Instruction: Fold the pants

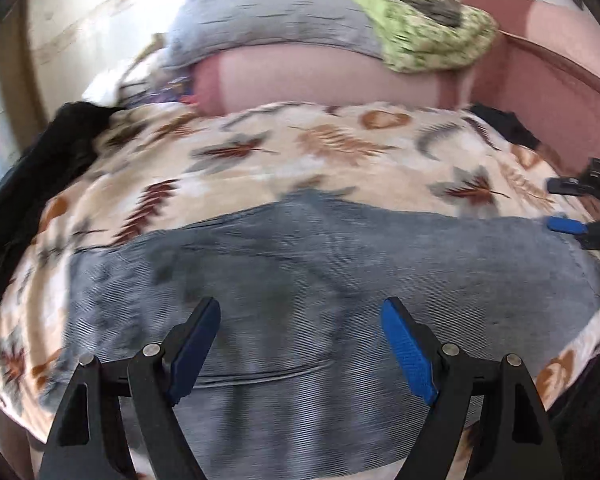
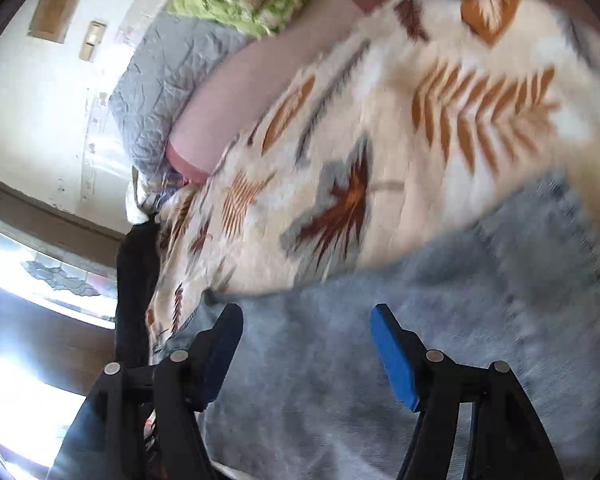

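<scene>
Where nearest the left wrist camera: left gripper (image 1: 300, 316), jaws spread wide, nothing between the blue pads, hovering over grey-blue pants (image 1: 284, 280). Pants spread flat, lying across a leaf-patterned blanket (image 1: 260, 148) on the bed. Folded or merely laid out: not determinable, picture blurred. At far right edge of same view: right gripper (image 1: 564, 204), blue fingertips just at the pants' right end; contact not determinable. From right wrist camera: right gripper (image 2: 306, 320) released, jaws standing wide, empty, above the pants (image 2: 380, 360); blanket (image 2: 380, 140) directly beyond the cloth edge. Dark garment (image 1: 48, 152) at blanket's left edge, apart from the pants. Farther back: pink bolster (image 1: 320, 76), with grey pillow (image 1: 268, 12) and green patterned pillow (image 1: 428, 36) resting behind it. Beyond those, pale wall (image 2: 40, 100).
</scene>
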Available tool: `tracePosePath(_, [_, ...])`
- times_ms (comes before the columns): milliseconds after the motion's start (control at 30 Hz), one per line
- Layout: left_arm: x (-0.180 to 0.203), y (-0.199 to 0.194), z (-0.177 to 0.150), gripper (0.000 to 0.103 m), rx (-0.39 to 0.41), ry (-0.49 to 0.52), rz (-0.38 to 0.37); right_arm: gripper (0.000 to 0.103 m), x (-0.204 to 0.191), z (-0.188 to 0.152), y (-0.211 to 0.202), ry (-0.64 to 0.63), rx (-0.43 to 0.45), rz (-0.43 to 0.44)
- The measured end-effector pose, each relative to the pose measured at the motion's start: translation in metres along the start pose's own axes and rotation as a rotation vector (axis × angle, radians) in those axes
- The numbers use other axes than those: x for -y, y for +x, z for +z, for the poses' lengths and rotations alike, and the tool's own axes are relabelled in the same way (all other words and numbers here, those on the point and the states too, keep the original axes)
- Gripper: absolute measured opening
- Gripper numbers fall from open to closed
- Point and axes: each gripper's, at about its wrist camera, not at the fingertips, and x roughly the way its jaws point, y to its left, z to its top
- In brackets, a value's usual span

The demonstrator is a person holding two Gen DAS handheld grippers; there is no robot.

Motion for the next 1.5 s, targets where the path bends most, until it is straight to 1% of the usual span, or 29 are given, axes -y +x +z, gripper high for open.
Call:
tracePosePath(33, [0.010,0.003,0.003,0.083,-0.006,0.012,-0.017,0.081,0.018,0.006,0.012,0.025,-0.021,-0.094])
tracePosePath(67, [0.022,0.008,0.006,0.083,-0.015,0.031,-0.035,0.080,0.032,0.010,0.021,0.059,-0.051,-0.083])
tracePosePath(100, [0.029,0.012,0.008,0.083,-0.025,0.047,-0.041,0.080,0.034,0.013,0.014,0.078,-0.031,-0.044])
tracePosePath(133, [0.039,0.014,0.008,0.083,-0.034,0.064,-0.045,0.079,0.028,0.014,0.000,0.080,-0.013,-0.019])
tracePosePath(200, [0.054,0.022,0.012,0.083,-0.045,0.081,-0.078,0.080,0.016,0.009,-0.032,0.039,0.056,0.011])
tracePosePath(233, [0.060,0.021,0.014,0.083,-0.050,0.082,-0.088,0.080,0.012,0.003,-0.051,0.035,0.086,0.021])
tracePosePath(267, [0.065,0.025,0.016,0.083,-0.055,0.083,-0.104,0.080,0.012,-0.006,-0.067,0.044,0.098,0.038])
tracePosePath(367, [0.081,0.034,0.020,0.083,-0.068,0.081,-0.138,0.080,0.020,-0.041,-0.101,0.091,0.102,0.078])
tracePosePath(433, [0.089,0.040,0.020,0.083,-0.079,0.083,-0.153,0.080,0.033,-0.074,-0.112,0.131,0.087,0.112])
tracePosePath(467, [0.093,0.044,0.019,0.083,-0.088,0.087,-0.155,0.080,0.041,-0.090,-0.114,0.164,0.067,0.124])
tracePosePath(533, [0.101,0.055,0.017,0.083,-0.116,0.103,-0.167,0.080,0.058,-0.110,-0.109,0.225,0.026,0.150])
tracePosePath(567, [0.105,0.063,0.014,0.083,-0.142,0.118,-0.163,0.080,0.067,-0.116,-0.101,0.246,0.019,0.150])
tracePosePath(633, [0.109,0.072,0.010,0.083,-0.161,0.131,-0.142,0.080,0.085,-0.120,-0.087,0.308,0.023,0.107])
tracePosePath(667, [0.110,0.072,0.008,0.083,-0.152,0.137,-0.137,0.080,0.094,-0.120,-0.080,0.350,0.029,0.113])
tracePosePath(700, [0.110,0.072,0.009,0.083,-0.153,0.138,-0.137,0.080,0.105,-0.120,-0.080,0.411,0.050,0.125])
tracePosePath(733, [0.108,0.070,0.010,0.083,-0.159,0.132,-0.139,0.080,0.112,-0.122,-0.083,0.444,0.071,0.147])
tracePosePath(767, [0.106,0.066,0.012,0.083,-0.157,0.116,-0.142,0.080,0.115,-0.120,-0.088,0.457,0.101,0.164])
tracePosePath(867, [0.098,0.053,0.018,0.083,-0.115,0.077,-0.153,0.080,0.118,-0.111,-0.101,0.453,0.179,0.131])
tracePosePath(933, [0.098,0.050,0.021,0.083,-0.104,0.063,-0.166,0.080,0.127,-0.108,-0.099,0.484,0.160,0.124])
tracePosePath(1000, [0.104,0.054,0.023,0.083,-0.122,0.065,-0.183,0.080,0.133,-0.110,-0.096,0.517,0.160,0.140])
tracePosePath(1100, [0.117,0.058,0.021,0.083,-0.129,0.097,-0.191,0.080,0.135,-0.111,-0.100,0.521,0.173,0.135])
tracePosePath(1133, [0.121,0.061,0.020,0.083,-0.140,0.113,-0.187,0.078,0.136,-0.111,-0.104,0.523,0.181,0.138])
tracePosePath(1167, [0.126,0.065,0.018,0.083,-0.155,0.127,-0.183,0.073,0.135,-0.110,-0.104,0.515,0.185,0.130])
tracePosePath(1200, [0.129,0.068,0.015,0.083,-0.168,0.139,-0.178,0.052,0.133,-0.108,-0.105,0.489,0.188,0.089])
tracePosePath(1233, [0.132,0.071,0.013,0.083,-0.173,0.149,-0.167,0.028,0.128,-0.104,-0.104,0.469,0.194,0.055])
tracePosePath(1300, [0.133,0.073,0.011,0.083,-0.170,0.156,-0.159,0.022,0.120,-0.099,-0.106,0.425,0.193,0.021])
tracePosePath(1400, [0.131,0.073,0.013,0.083,-0.176,0.152,-0.168,0.015,0.097,-0.091,-0.119,0.283,0.216,-0.072])
tracePosePath(1500, [0.130,0.071,0.015,0.083,-0.174,0.135,-0.177,0.015,0.071,-0.087,-0.127,0.142,0.255,-0.188])
